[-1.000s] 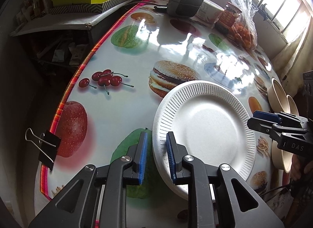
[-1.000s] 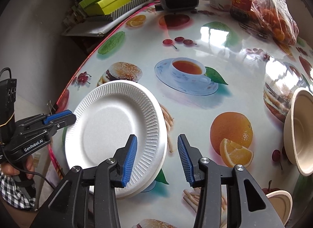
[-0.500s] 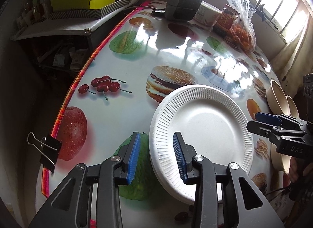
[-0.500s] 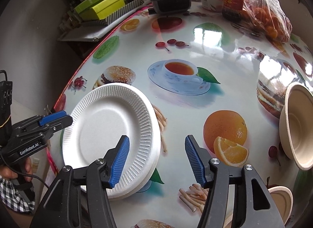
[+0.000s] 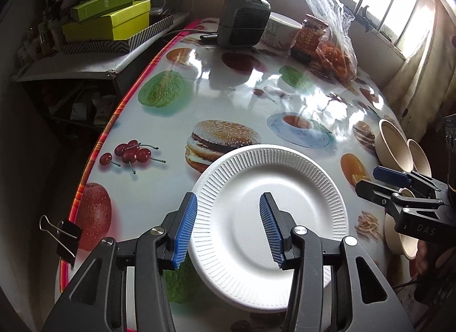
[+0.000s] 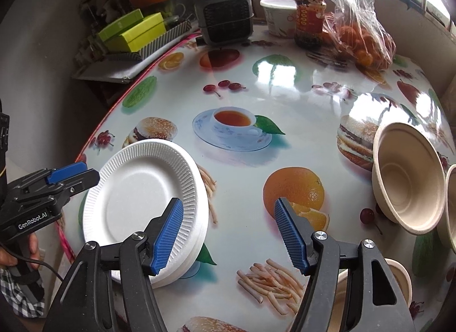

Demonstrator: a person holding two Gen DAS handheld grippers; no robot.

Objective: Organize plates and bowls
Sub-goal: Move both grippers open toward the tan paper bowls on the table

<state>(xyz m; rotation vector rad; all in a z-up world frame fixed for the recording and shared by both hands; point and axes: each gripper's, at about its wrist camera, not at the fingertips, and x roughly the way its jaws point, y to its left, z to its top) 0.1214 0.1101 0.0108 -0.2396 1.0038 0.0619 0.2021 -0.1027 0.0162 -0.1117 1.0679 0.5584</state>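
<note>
Where windows glare, the glossy tablecloth (image 5: 171, 121) shines.

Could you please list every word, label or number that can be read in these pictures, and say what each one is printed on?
"GenRobot.AI": white print on the black body of the left claw.
"DAS": faint letters on the black body of the right claw.
Red-labelled glass jar: yellow characters, too blurred to read.
White paper tub: print too small to read.
Lime-green cardboard boxes: lid marking illegible.
</note>
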